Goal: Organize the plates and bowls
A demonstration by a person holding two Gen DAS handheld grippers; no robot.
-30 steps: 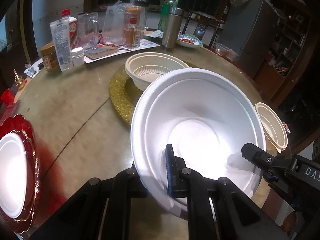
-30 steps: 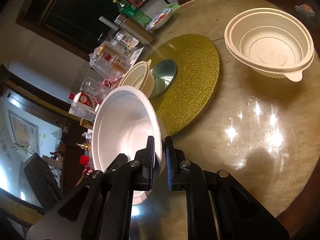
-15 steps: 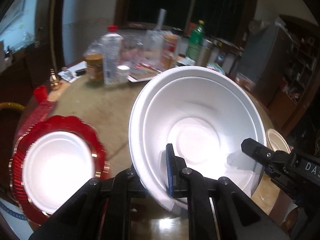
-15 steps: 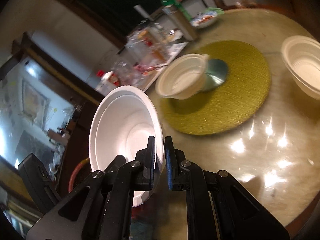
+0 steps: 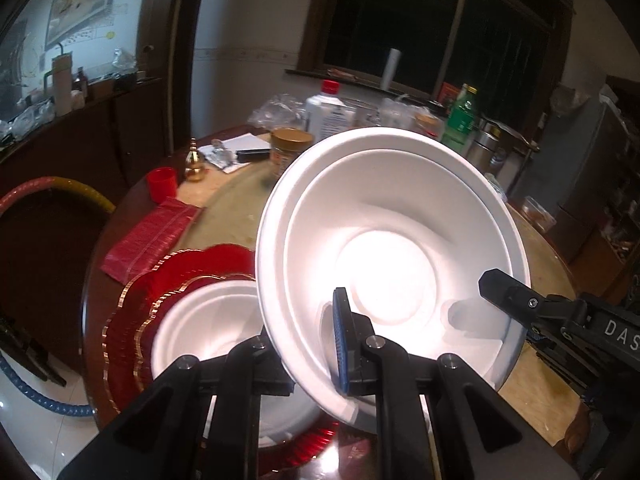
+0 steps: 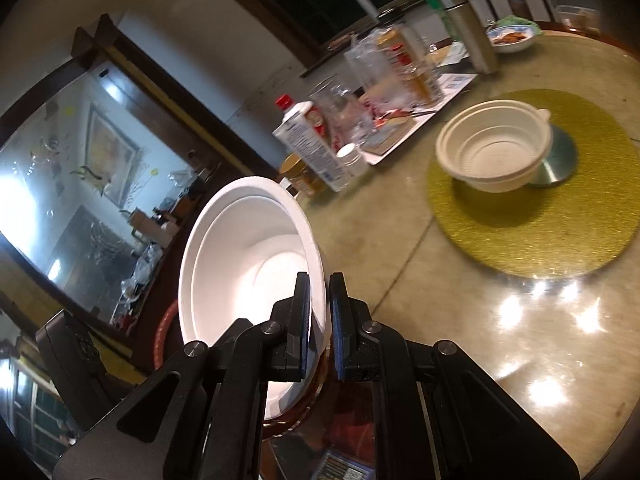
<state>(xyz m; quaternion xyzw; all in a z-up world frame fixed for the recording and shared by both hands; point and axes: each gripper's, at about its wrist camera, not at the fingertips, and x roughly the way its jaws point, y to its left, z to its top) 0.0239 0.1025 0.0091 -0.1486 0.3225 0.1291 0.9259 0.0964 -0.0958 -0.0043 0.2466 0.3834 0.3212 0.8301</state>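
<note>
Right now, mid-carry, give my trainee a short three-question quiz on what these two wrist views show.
1. True or false: both grippers clamp the rim of the same white foam bowl.
2. Multiple choice: the second white foam bowl sits on (A) the gold mat, (B) the red scalloped plate, (C) the bare table.
3. Fill in: the cream plastic bowl rests on the ____ mat.

Key: 1 true, the left gripper and right gripper each pinch its rim; 2 B; 3 gold.
</note>
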